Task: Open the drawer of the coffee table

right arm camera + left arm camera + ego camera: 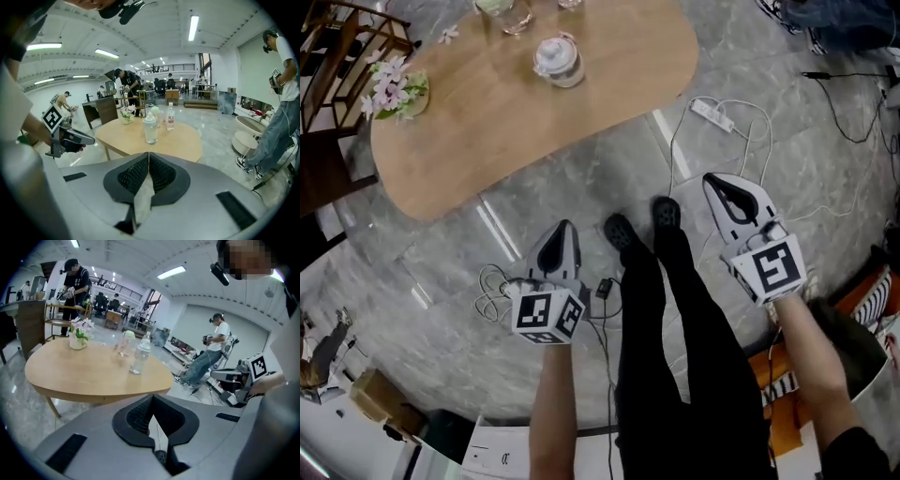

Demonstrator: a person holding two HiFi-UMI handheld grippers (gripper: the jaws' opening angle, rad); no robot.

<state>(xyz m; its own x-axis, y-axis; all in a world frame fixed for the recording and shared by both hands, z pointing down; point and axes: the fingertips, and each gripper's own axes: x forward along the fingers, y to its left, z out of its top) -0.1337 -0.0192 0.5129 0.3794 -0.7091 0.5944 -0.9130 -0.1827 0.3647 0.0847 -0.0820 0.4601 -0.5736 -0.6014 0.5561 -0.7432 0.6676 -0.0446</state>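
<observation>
The wooden coffee table (534, 103) with its rounded top lies ahead of me; no drawer shows in any view. My left gripper (565, 227) hangs over the grey floor short of the table's near edge, jaws shut on nothing. My right gripper (715, 180) is to the right at about the same distance, also shut and empty. In the left gripper view the table (89, 376) stands ahead with the left gripper (152, 399) tips touching. The right gripper view shows the table (154, 138) beyond the shut right gripper (148, 157).
On the table stand a flower pot (397, 92), a lidded glass jar (558, 58), a glass (514, 14) and a water bottle (139, 355). A power strip (712, 114) and cables (492, 286) lie on the floor. My legs and shoes (642, 225) are between the grippers. Other people stand around the room.
</observation>
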